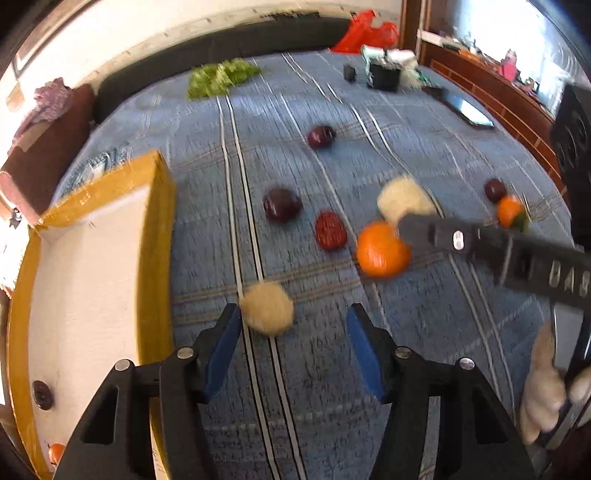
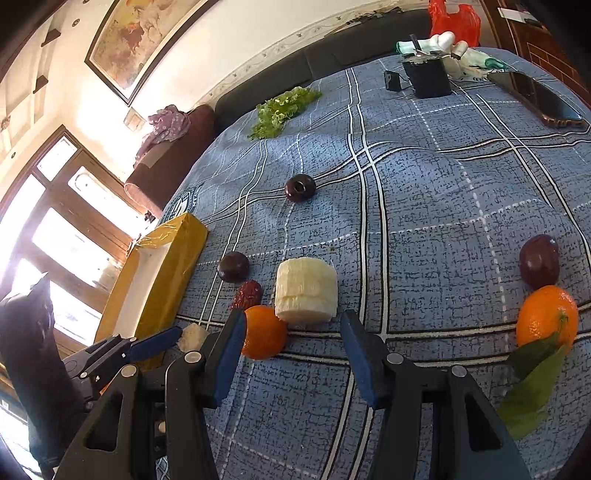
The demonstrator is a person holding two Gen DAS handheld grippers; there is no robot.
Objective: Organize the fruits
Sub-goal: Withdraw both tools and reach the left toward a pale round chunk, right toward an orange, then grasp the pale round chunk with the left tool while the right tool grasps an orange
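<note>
The left gripper (image 1: 291, 328) is seen spread wide and grasping nothing, low over a blue plaid cloth (image 1: 424, 325). A small pale peeled chunk (image 1: 266, 308) lies on the cloth just beyond the tip of its left finger, nearer that finger than the other. To the left a yellow box (image 1: 159, 229) with a white inside is set on the cloth; an orange fruit (image 1: 56, 452) is glimpsed at its near end, and a dark round thing (image 1: 42, 394) lies on its floor (too blurred to name).

The right gripper (image 2: 293, 334) is likewise released, its fingers apart around nothing. Just past its fingertips a larger pale peeled piece (image 2: 306, 290) stands on the cloth, and an orange (image 2: 263, 332) sits against the inner side of its left finger; whether they touch cannot be told. A wrinkled red date (image 2: 247, 294) lies just behind the orange, and a dark plum (image 2: 233, 266) a little farther left. A second plum (image 2: 300, 187) rests farther away, near the middle of the cloth. At the right a third plum (image 2: 539, 261) lies just beyond a leafy orange (image 2: 546, 319), whose green leaf (image 2: 532, 391) trails toward the near edge.

At the far side, green leaves (image 2: 282, 109), a black box (image 2: 428, 77), a phone (image 2: 535, 98) and a red bag (image 2: 454, 20) are seen.
</note>
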